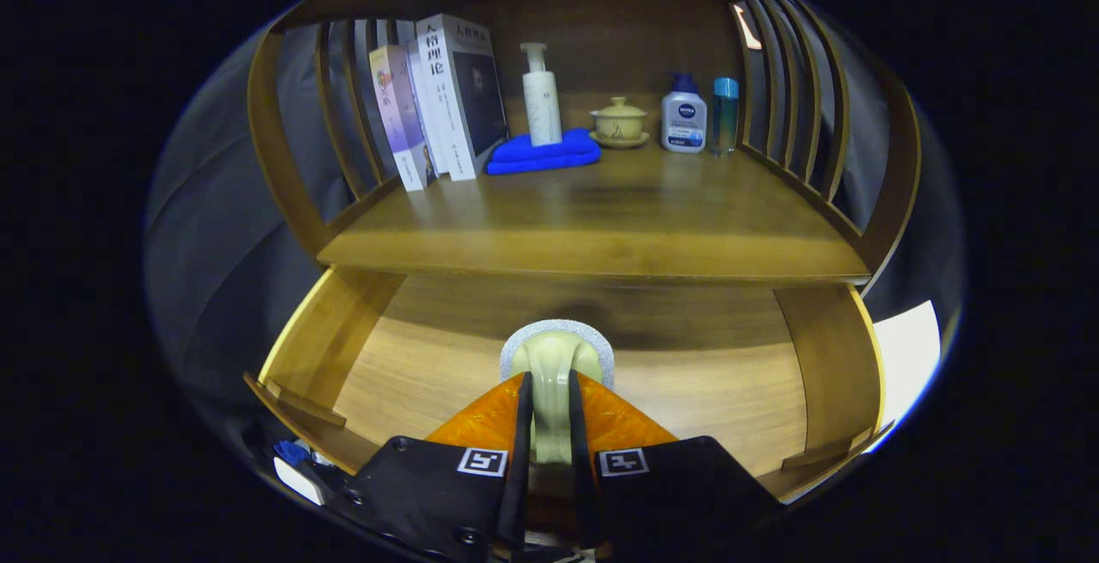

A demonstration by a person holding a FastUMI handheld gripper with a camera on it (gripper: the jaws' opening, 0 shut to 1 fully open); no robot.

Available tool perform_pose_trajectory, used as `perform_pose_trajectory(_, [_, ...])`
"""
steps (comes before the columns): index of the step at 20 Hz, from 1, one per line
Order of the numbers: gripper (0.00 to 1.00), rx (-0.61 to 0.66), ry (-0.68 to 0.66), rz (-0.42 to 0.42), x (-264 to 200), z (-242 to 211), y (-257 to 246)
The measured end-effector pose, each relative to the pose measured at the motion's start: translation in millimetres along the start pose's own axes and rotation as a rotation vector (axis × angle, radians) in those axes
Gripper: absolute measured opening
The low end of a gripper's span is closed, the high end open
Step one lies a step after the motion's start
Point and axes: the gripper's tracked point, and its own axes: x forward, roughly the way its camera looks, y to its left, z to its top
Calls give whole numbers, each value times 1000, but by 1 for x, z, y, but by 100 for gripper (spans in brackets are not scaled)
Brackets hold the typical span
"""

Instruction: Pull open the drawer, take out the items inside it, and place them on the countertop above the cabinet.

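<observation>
The gripper (549, 413) was closed tight on the pale green handle of a brush (550, 374) over the open drawer (730, 391), below the countertop's (601, 211) front edge; it looked light, rigid, smooth, best held mid-handle.

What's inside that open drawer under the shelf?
The drawer holds a pale green tool with a grey pad, clamped between the gripper fingers. Bare wood floor shows around it. The gripper covers the drawer's front middle, so anything there is hidden.

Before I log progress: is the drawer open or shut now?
Open: the drawer sticks out below the countertop, its floor visible.
</observation>
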Motion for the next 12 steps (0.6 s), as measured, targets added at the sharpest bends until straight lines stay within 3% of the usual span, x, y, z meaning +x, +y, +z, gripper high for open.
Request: perform_pose_trajectory(12, [25,36,-196,27,-43,94,4])
